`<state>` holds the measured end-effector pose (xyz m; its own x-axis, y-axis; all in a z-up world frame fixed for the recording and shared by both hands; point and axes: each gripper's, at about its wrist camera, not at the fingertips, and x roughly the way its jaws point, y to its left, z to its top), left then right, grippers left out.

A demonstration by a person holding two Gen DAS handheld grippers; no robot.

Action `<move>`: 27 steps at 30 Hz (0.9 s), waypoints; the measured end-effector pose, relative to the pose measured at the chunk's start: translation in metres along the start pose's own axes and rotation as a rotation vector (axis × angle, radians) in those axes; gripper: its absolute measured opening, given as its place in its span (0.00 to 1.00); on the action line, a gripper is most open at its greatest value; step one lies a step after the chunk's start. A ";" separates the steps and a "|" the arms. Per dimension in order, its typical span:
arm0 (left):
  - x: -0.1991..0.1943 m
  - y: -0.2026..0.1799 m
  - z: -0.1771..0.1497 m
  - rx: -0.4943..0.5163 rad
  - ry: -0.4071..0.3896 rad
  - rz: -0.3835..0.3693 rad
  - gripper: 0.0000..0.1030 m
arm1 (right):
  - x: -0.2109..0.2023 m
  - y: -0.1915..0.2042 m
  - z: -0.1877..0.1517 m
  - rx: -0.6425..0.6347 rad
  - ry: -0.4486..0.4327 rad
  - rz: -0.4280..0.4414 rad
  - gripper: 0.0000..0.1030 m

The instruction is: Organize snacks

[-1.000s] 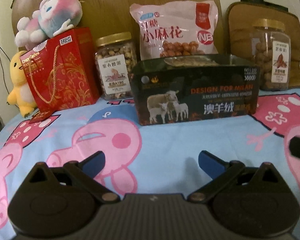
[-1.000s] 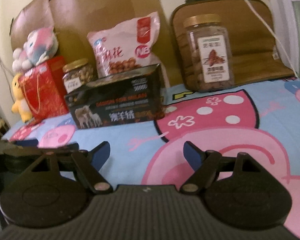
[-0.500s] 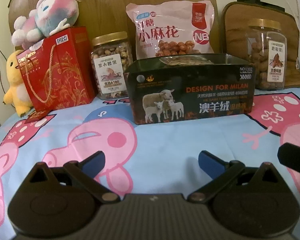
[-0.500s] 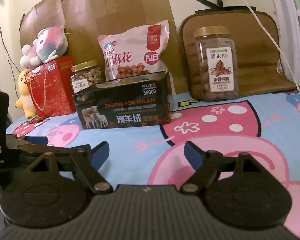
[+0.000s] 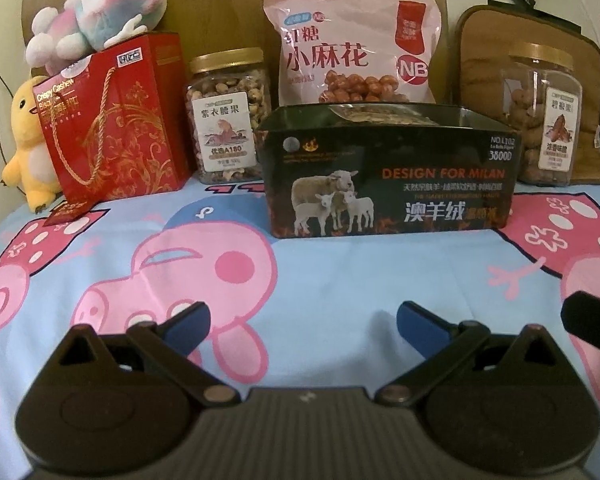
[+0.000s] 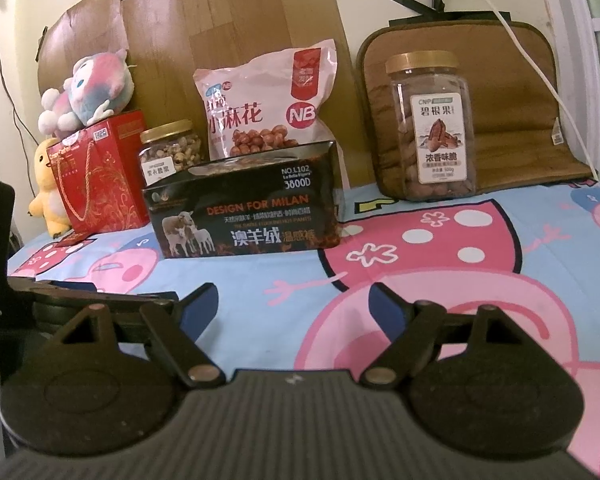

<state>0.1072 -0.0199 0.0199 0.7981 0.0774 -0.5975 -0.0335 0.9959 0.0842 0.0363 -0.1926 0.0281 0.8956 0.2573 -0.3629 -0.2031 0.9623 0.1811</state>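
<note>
A black open-top box (image 5: 388, 178) printed with sheep stands on the pink-pig sheet, something lying inside it; it also shows in the right wrist view (image 6: 244, 210). Behind it stand a pink snack bag (image 5: 354, 46) (image 6: 266, 102), a nut jar with gold lid (image 5: 228, 116) (image 6: 171, 150), a red cashew gift bag (image 5: 114, 118) (image 6: 102, 172) and, to the right, a pecan jar (image 5: 544, 120) (image 6: 432, 126). My left gripper (image 5: 303, 323) is open and empty, low over the sheet in front of the box. My right gripper (image 6: 291, 307) is open and empty, to the right of the left one.
A pink-blue plush (image 5: 96, 4) sits on the red bag and a yellow duck plush (image 5: 30, 144) stands beside it. A brown cushion (image 6: 512, 92) leans on the wall behind the pecan jar. A wooden board (image 6: 204, 20) backs the row. A white cable (image 6: 540, 64) hangs at right.
Both grippers have shifted a little: the left view has drifted so the row sits slightly further right and nearer, the right view has steadied and risen. No object has moved.
</note>
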 end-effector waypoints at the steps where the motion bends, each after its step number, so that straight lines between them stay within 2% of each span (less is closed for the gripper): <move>1: 0.000 0.000 0.000 0.000 -0.003 0.001 1.00 | 0.000 0.000 0.000 0.001 0.000 0.000 0.82; 27: 0.003 0.008 0.002 -0.065 0.027 -0.035 1.00 | -0.001 0.001 0.000 0.004 -0.004 0.000 0.83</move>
<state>0.1105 -0.0113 0.0200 0.7830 0.0430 -0.6206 -0.0455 0.9989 0.0118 0.0349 -0.1921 0.0288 0.8971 0.2568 -0.3595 -0.2012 0.9619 0.1850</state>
